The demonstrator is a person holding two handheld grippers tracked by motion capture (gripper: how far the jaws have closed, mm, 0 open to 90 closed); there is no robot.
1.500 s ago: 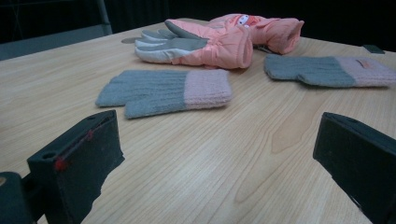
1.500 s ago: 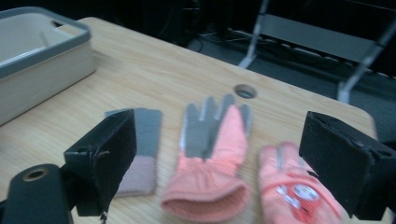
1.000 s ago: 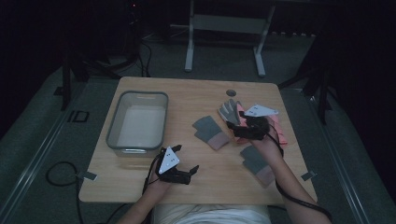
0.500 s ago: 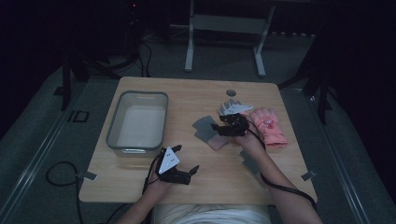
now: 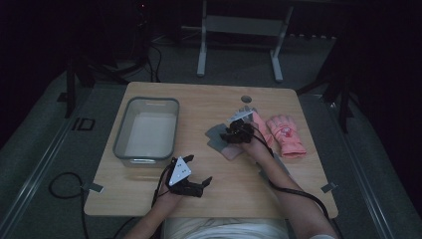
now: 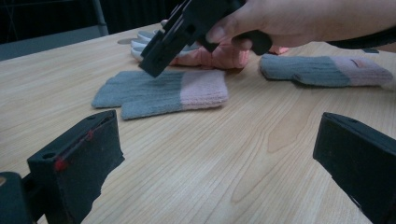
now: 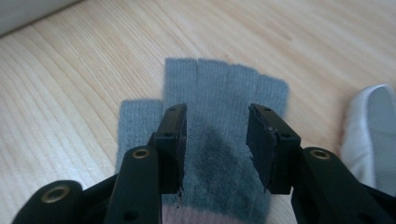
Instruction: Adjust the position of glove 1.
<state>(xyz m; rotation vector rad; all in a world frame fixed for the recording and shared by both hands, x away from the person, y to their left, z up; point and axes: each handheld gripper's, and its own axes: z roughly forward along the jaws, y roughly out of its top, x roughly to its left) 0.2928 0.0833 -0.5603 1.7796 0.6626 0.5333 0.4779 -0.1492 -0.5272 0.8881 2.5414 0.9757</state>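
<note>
A grey knit glove with a pink cuff (image 5: 215, 133) (image 7: 224, 79) lies flat at the table's middle. My right gripper (image 5: 233, 134) (image 7: 216, 112) points down just above its palm. Its jaws stand partly apart and have just been closing; the glove lies below the tips and the pads do not press on it. The left gripper view has that gripper (image 6: 154, 65) over the same glove (image 6: 159, 93). My left gripper (image 5: 203, 185) (image 6: 219, 121) rests near the front edge, open wide, with bare wood between its jaws.
A pink glove (image 5: 286, 134) (image 6: 215, 56) and a white glove (image 5: 246, 112) lie to the right. A second grey-and-pink glove (image 6: 327, 70) lies under the right forearm. A grey bin (image 5: 145, 99) stands at the left of the wooden table (image 5: 199, 99).
My right gripper has moved left and down from over the pink glove to the grey glove, with its jaws narrower. The pink glove is uncovered. My left gripper has stayed still.
</note>
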